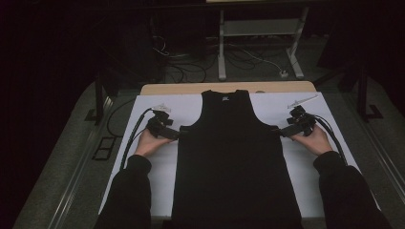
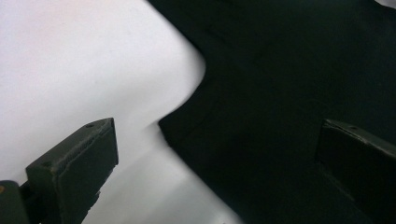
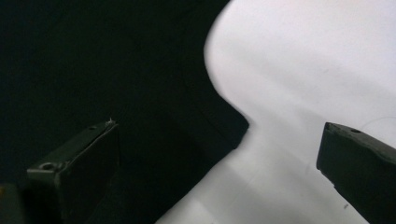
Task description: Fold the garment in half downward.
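Observation:
A black sleeveless top lies flat on the white table cover, neck toward the far side. My left gripper is at the garment's left underarm corner, and my right gripper is at its right underarm corner. In the left gripper view the jaws stand wide apart over the top's underarm corner, one over white cover, one over black cloth. In the right gripper view the jaws are likewise wide apart astride the other underarm corner. Neither holds cloth.
Bare white cover lies left and right of the top. A wooden table edge shows at the far side. Cables trail from both grippers. A metal frame and floor cables stand beyond the table in the dark.

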Available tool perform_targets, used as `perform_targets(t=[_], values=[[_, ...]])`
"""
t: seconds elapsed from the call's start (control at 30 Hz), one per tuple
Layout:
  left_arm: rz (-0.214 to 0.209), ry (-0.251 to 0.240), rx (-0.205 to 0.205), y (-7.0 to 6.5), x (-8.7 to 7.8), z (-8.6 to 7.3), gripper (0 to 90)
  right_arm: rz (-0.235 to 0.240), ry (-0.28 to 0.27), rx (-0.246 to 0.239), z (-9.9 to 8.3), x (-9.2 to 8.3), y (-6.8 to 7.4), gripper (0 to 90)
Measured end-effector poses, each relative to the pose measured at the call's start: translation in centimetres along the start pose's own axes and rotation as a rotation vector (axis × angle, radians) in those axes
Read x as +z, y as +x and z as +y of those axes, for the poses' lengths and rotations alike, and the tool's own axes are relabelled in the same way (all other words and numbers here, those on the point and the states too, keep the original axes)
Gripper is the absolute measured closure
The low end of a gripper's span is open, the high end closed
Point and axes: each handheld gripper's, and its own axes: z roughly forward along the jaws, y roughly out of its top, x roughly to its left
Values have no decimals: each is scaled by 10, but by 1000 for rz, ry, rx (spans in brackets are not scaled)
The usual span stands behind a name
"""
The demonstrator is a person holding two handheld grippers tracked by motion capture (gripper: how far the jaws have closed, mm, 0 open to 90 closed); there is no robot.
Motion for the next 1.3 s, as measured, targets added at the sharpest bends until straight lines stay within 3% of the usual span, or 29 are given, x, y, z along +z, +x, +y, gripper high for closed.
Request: perform_targets(t=[0.07,0.23,0.4,0.67,0.8,1.07,1.3], values=[[2,11,12,0,-1,1,0,1,6,-4,0,2,2,0],[6,7,-3,0,-1,1,0,16,17,-11,0,6,5,30],[5,16,-38,3,2,-1,0,24,28,-11,-1,10,6,77],[28,34,-47,8,6,-4,35,5,24,2,0,11,5,148],[40,39,-33,7,6,-3,124,-11,21,19,0,10,3,203],[44,67,7,2,11,-3,199,-94,-3,28,2,12,3,347],[71,75,38,-2,15,-2,418,-100,0,35,1,14,2,508]])
